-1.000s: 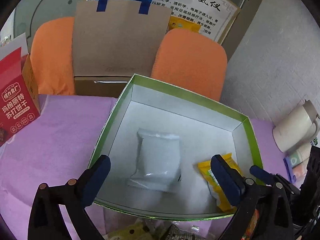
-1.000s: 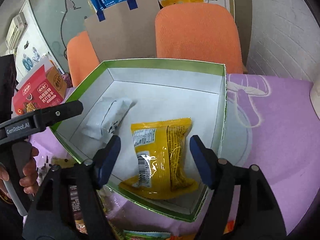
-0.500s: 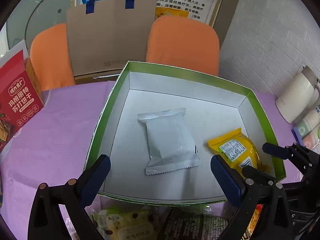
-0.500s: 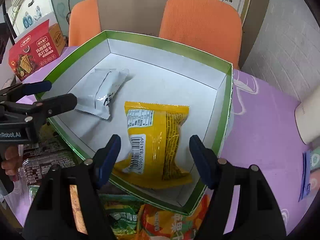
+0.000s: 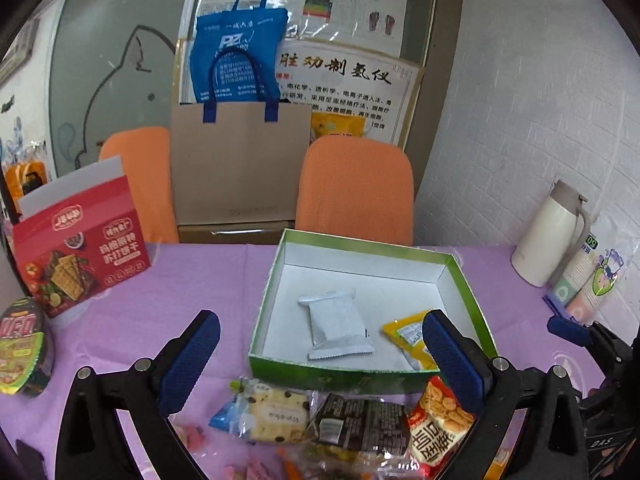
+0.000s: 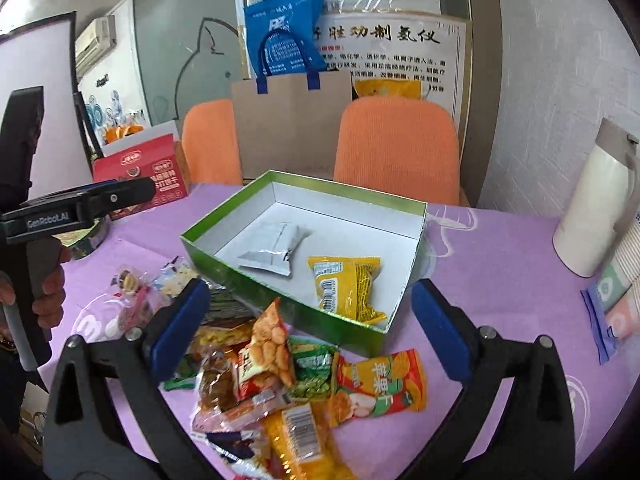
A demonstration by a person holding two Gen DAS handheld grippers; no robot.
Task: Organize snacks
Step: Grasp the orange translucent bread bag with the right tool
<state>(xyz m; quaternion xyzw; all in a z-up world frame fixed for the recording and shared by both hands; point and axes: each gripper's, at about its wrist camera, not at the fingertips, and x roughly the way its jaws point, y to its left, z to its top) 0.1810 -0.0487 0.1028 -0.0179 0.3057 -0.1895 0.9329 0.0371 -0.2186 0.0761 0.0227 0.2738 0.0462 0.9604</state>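
Note:
A green box (image 5: 360, 372) (image 6: 280, 304) with a white inside stands on the purple tablecloth. In it lie a white packet (image 5: 336, 332) (image 6: 272, 248) and a yellow packet (image 5: 404, 330) (image 6: 348, 280). A pile of loose snack packets (image 5: 340, 428) (image 6: 280, 368) lies in front of the box. My left gripper (image 5: 318, 332) hovers above this pile, open and empty. My right gripper (image 6: 311, 294) hangs over the pile too; its jaws are opening and nothing is between them. Each gripper also shows at the edge of the other's view.
A red cracker box (image 5: 80, 256) (image 6: 148, 176) and a noodle bowl (image 5: 20, 348) stand at the left. At the right are a white flask (image 5: 548, 232) (image 6: 596, 200) and small packs. Orange chairs (image 5: 356, 188) and a paper bag (image 5: 240, 160) are behind the table.
Both grippers have drawn back and up from the box, bringing the snack pile into view. The right jaws stand wider. The white and yellow packets stay in the box.

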